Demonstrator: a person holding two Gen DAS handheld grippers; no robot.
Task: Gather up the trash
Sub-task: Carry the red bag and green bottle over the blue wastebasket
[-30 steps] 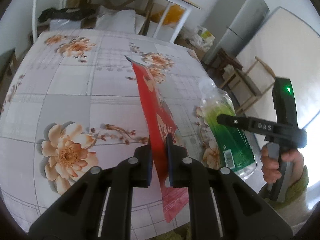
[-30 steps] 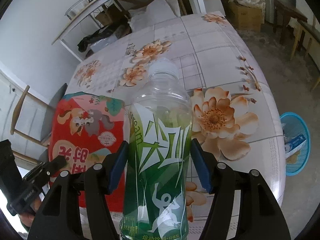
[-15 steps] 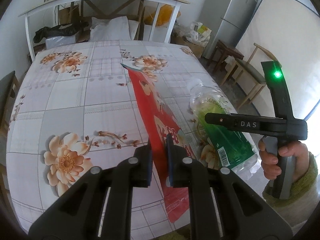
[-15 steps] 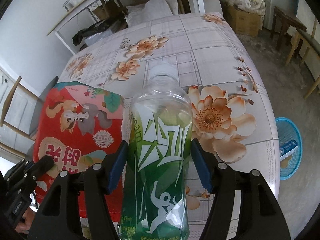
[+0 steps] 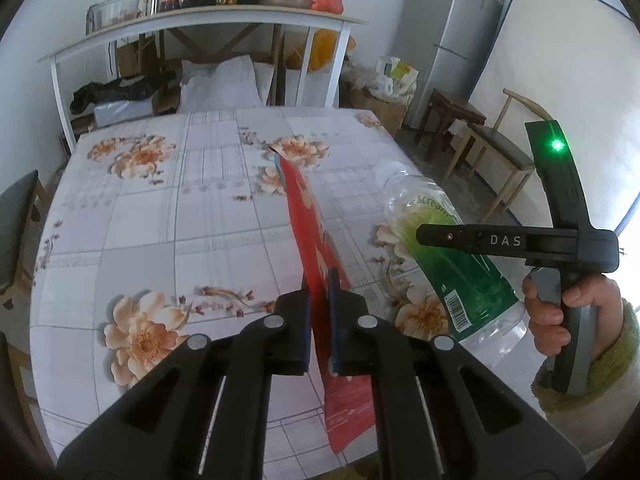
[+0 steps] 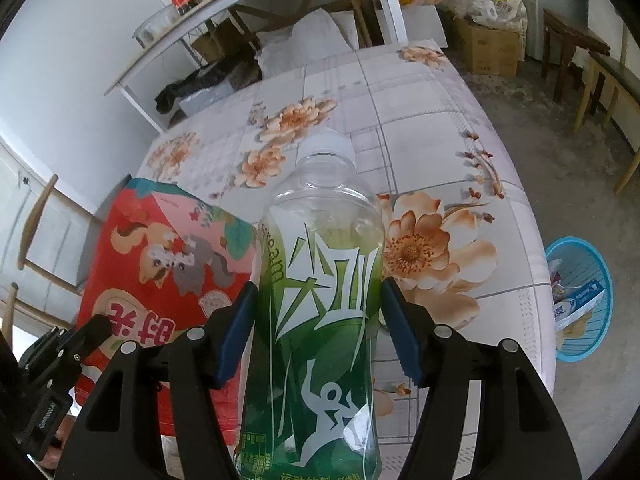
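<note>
The blue trash basket [image 6: 582, 300] stands on the floor past the desk's [image 6: 420, 128] right edge, nearest the right gripper [image 6: 316, 320], whose fingers clamp the green drink bottle [image 6: 316, 300], cap pointing away. The left gripper [image 5: 319, 320] has just been closing, fingers pinching the red snack bag [image 5: 312, 240] edge-on above the desk, farther from the basket

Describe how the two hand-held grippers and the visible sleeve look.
Both are matte black plastic with triangular cut-outs and round silver pivot pins. The left hand-held gripper and right hand-held gripper have dark blue pads lining the fingers. Seen side-on, the right one bears white "DAS" lettering, a green light and a grey grip. The fuzzy olive-green sleeve covers the wrist.
</note>
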